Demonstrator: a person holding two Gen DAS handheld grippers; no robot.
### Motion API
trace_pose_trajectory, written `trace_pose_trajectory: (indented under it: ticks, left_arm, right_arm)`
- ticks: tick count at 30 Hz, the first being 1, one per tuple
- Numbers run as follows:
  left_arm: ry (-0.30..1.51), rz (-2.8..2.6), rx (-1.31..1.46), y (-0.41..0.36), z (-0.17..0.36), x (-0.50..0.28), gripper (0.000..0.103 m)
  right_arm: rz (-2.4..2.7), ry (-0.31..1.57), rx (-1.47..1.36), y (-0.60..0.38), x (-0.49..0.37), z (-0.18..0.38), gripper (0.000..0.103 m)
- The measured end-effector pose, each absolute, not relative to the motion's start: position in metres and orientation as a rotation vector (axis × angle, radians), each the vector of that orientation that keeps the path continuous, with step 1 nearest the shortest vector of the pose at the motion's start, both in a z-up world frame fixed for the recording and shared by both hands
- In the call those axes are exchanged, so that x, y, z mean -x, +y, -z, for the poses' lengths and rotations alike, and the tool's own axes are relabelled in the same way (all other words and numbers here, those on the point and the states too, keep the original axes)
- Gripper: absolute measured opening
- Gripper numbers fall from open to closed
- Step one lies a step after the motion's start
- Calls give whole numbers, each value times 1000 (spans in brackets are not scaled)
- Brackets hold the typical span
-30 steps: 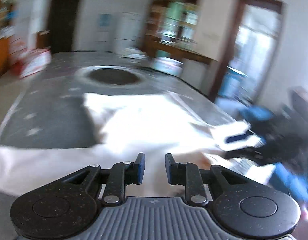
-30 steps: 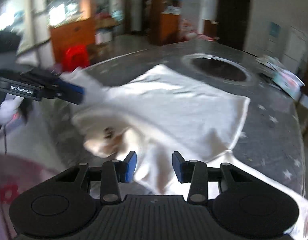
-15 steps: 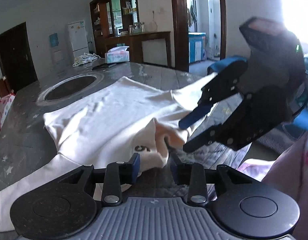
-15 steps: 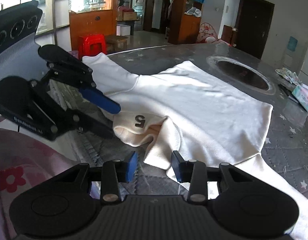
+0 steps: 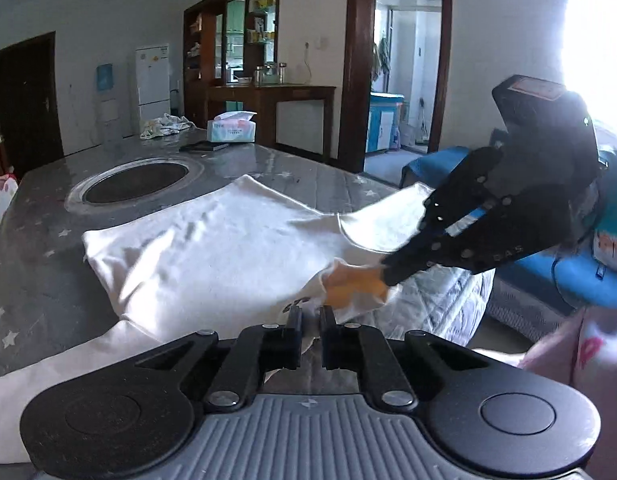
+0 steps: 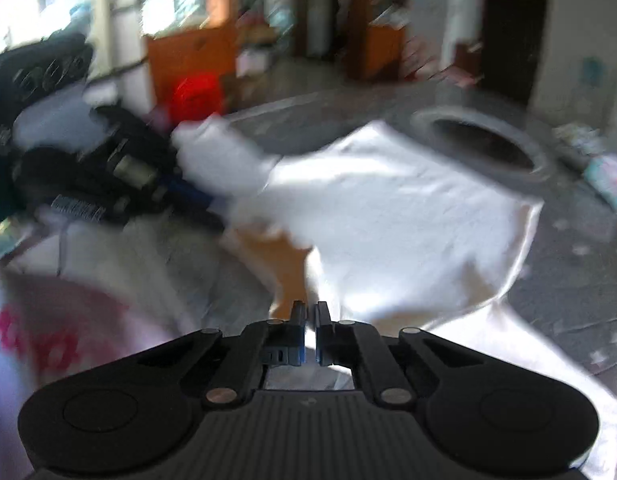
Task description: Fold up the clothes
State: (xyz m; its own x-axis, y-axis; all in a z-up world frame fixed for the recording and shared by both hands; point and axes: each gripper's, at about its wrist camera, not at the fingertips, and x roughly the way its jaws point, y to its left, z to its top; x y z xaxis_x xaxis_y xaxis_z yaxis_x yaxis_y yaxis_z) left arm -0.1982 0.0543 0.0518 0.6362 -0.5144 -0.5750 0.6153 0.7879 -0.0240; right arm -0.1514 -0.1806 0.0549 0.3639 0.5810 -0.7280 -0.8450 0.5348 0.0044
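White sweatshirt (image 5: pixel 212 248) lies spread flat on the grey star-print table (image 5: pixel 36 280), body centre frame, collar (image 5: pixel 356 288) at the near edge, lower centre in both wrist views. One sleeve runs off lower left in the left view.

Your left gripper (image 5: pixel 310 320) is closing on the collar fabric, cloth between the pads at bottom centre. Right gripper (image 6: pixel 310 312) is pressed together on the same collar region; its view is motion-blurred, so exact bite is hard to read.

Step looks like the grab before the first fold. Nothing folded yet.

Next: confirm both pinches hold, lift the collar edge evenly, carry it toward the hem at upper centre. Keep the two hands level or the fabric skews.
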Motion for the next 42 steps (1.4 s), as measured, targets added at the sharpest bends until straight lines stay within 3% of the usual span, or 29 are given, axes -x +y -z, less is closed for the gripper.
trace_pose_trajectory:
  ticks: [4, 10, 15, 22, 25, 29, 33, 42]
  left_arm:
    - [652, 692, -216, 50, -43, 200, 13]
    - [575, 702, -164, 67, -66, 190, 14]
    - [576, 511, -131, 85, -75, 151, 14]
    - [656, 294, 22, 112, -59, 75, 12]
    - [666, 281, 50, 114, -53, 52, 12]
    - [699, 256, 78, 117, -38, 25, 11]
    - [718, 202, 45, 120, -23, 15, 7]
    - [693, 136, -30, 119, -27, 11, 8]
  right_arm:
    - [-986, 767, 395, -183, 150, -56, 7]
    - [-992, 682, 321, -183, 132, -79, 11]
    - [-940, 682, 284, -167, 107, -63, 11]
    - [-983, 748, 292, -145, 104, -31, 11]
    - [-988, 751, 298, -142, 108, -26, 19]
    - [-988, 750, 292, -142, 109, -25, 21]
    - [-990, 753, 288, -144, 110, -25, 22]
    - [-990, 752, 279, -145, 112, -25, 25]
